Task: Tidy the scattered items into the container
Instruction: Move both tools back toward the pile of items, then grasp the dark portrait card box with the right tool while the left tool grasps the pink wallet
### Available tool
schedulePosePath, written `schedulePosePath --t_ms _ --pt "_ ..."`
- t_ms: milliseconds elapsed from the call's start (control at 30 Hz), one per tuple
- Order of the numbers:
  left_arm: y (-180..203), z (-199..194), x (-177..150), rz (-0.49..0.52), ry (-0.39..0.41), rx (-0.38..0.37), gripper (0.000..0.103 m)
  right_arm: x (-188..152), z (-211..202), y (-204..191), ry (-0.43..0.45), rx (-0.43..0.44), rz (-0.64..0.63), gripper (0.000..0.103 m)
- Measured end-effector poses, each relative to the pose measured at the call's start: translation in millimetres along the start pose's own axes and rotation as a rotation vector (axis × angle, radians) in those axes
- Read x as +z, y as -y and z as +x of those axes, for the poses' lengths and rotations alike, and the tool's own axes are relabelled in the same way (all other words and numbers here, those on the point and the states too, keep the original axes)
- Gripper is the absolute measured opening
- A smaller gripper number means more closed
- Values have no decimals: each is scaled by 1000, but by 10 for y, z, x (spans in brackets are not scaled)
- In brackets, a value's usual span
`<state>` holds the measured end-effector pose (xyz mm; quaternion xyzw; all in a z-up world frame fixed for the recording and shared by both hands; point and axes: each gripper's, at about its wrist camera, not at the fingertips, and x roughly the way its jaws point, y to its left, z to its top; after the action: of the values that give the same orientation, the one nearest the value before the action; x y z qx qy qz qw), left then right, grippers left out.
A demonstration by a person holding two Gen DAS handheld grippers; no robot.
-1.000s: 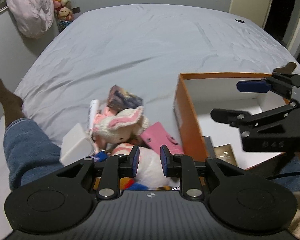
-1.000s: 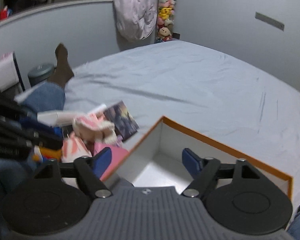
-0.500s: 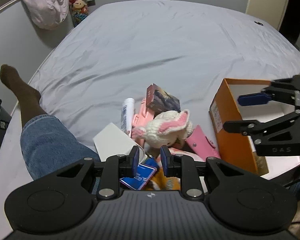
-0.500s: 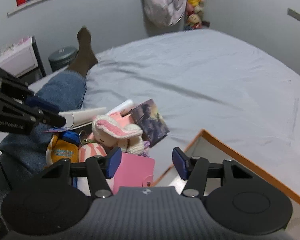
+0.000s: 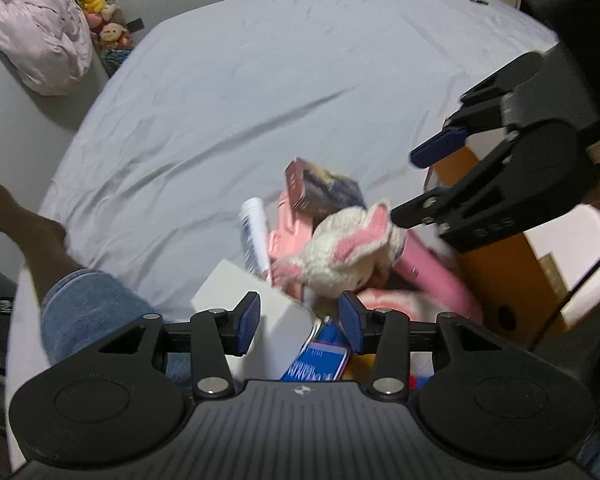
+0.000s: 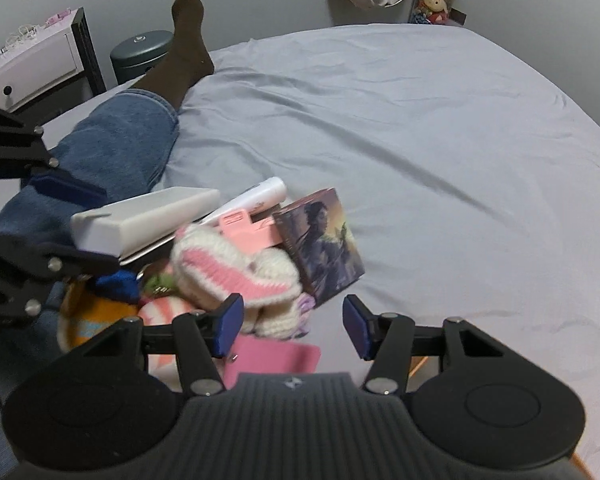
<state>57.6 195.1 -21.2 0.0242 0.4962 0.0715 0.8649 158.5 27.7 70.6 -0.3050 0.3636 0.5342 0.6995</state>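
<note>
Loosely heaped, fluffy white-and-pink bunny (knitted) lies ungripped; left tongs opening, right tongs open.

My right gripper covers most of the orange box, and the blue packet sits half hidden behind my left gripper, print too blurry.

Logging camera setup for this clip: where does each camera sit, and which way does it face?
Left wrist: sits behind the left gripper, jaws opening with nothing pressed between them; looks down at the white box and pile, orange box to the right; the right gripper and a jeans leg show.
Right wrist: sits behind the right gripper, open over the bunny toy and book; the left gripper shows at the left edge.
Shared: bunny toy, book, white box, bed.
</note>
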Motion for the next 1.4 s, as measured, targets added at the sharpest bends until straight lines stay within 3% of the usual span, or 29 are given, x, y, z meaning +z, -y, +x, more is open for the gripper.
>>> schedulePosePath --t_ms 200,400,800,1067,1167,1300,1400 --pt "-97 209 251 -32 8 -56 51 194 244 170 -32 4 -10 57" --pt "-258 522 392 -65 -35 -55 46 368 569 237 -58 31 21 57" --pt "-607 969 378 -174 -104 -115 33 618 1030 151 -90 -11 -37 65" --pt "-672 1047 295 -227 -121 -119 33 687 1122 173 -88 -5 1 66" --pt "-635 1015 288 -221 -125 -118 33 682 1092 257 -96 29 70 47" --pt "-627 928 282 -221 -104 -111 33 670 1000 343 -99 -18 92 17" --pt "-636 865 308 -228 -81 -117 33 641 939 451 -117 -5 129 17"
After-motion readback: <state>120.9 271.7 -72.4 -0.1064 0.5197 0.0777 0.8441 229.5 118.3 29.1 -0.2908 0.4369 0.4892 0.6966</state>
